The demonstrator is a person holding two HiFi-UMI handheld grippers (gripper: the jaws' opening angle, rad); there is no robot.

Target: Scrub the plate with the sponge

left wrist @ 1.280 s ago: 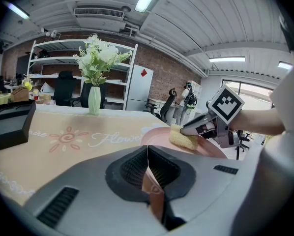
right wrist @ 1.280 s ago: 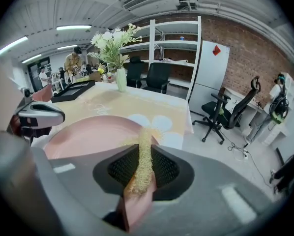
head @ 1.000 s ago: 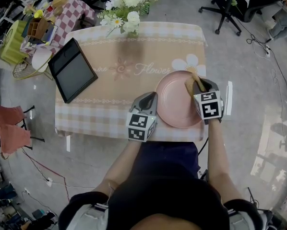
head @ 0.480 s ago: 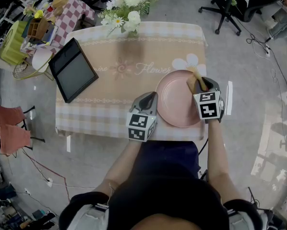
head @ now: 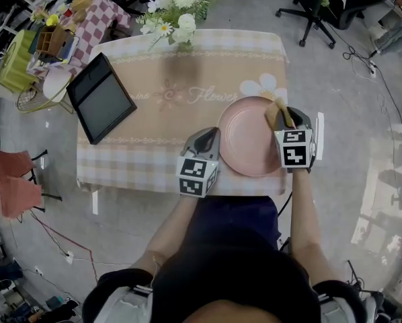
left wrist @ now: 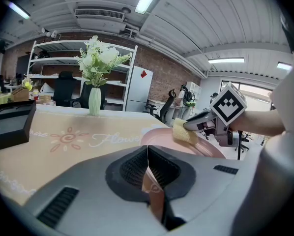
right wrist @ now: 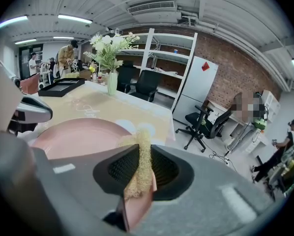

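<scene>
At the near edge of the peach checked tablecloth (head: 140, 155), the left gripper (head: 211, 137) is pressing its jaws together at the left rim of the pink round plate (head: 245, 143), perhaps pinching it. The right gripper (head: 282, 118) is clamping the yellow sponge (head: 273, 112), which has been sliding outward to the far-right rim, so scrubbing is progressing. The black tablet (head: 101, 99) and white flower vase (head: 176, 12) are standing well apart, blocking nothing.
</scene>
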